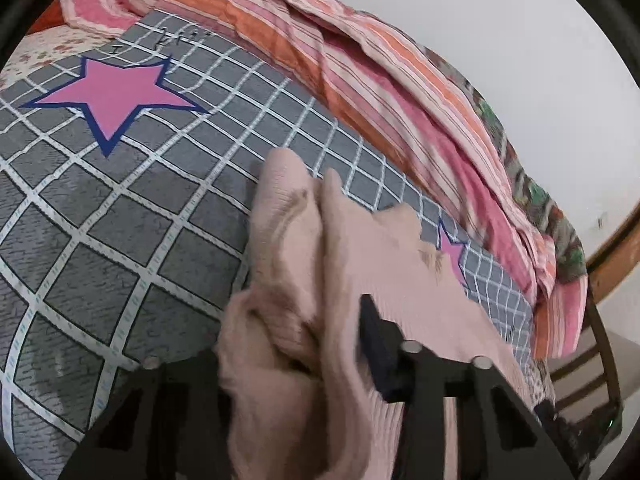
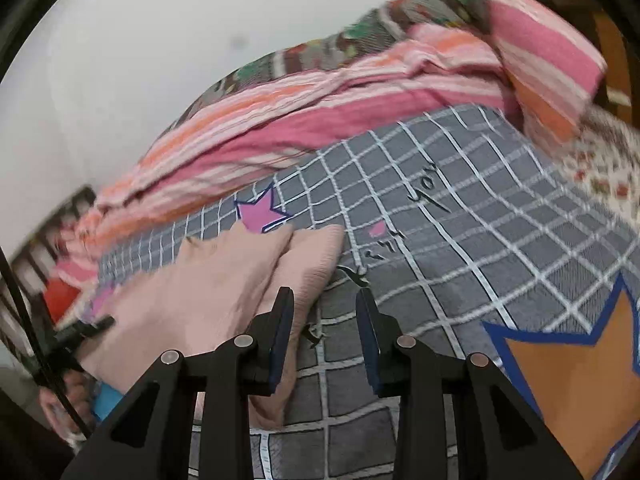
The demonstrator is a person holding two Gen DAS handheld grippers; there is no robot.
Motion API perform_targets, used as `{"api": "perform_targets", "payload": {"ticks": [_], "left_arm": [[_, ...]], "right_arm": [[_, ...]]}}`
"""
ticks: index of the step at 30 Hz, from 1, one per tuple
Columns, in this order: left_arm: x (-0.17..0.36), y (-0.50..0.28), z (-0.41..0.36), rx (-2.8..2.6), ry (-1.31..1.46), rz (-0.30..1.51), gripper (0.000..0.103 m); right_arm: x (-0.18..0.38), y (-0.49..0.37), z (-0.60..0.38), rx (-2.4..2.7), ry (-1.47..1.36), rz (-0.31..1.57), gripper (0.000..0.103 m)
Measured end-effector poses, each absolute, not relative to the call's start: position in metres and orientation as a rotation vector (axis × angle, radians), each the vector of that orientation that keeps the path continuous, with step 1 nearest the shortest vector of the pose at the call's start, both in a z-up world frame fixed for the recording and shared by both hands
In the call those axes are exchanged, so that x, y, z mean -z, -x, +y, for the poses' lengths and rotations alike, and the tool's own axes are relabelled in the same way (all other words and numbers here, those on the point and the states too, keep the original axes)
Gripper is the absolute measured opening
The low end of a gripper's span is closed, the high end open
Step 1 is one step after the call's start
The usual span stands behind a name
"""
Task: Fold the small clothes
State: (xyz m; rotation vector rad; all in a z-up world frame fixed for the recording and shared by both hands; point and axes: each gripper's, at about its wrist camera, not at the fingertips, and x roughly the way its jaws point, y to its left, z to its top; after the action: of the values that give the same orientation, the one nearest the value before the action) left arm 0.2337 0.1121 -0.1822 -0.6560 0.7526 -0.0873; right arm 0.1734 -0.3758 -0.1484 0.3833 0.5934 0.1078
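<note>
grey checked bedspread (image 2: 460, 240): left tool (image 1: 320, 340) clenches pink garment (image 1: 304, 248); right tool (image 2: 324, 312) released, beside its edge.

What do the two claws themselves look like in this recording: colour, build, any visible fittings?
Both are matte black plastic. The right claw has two angular linkage arms per side with triangular cut-outs, round silver pins at the joints, and dark blue pads on the inner faces. The left claw shows the same black links, silver pins and a dark blue pad. No cables, markings or sleeves show on either claw.
</note>
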Motion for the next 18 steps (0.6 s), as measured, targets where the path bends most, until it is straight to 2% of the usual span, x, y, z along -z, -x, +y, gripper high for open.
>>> {"api": "perform_targets", "payload": {"ticks": [3,8,18], "left_arm": [[0.170,-0.236,0.106,0.051,0.637,0.744,0.023],[0.124,-0.241,0.063,0.004,0.454,0.726,0.021],[0.056,-0.257,-0.080,0.002,0.209,0.696,0.020]], "right_arm": [[0.146,-0.168,-0.389,-0.081,-0.396,0.583,0.032],[0.138,-0.157,-0.412,-0.092,-0.442,0.535,0.032],[0.136,-0.144,-0.447,-0.025,-0.479,0.509,0.032]]}}
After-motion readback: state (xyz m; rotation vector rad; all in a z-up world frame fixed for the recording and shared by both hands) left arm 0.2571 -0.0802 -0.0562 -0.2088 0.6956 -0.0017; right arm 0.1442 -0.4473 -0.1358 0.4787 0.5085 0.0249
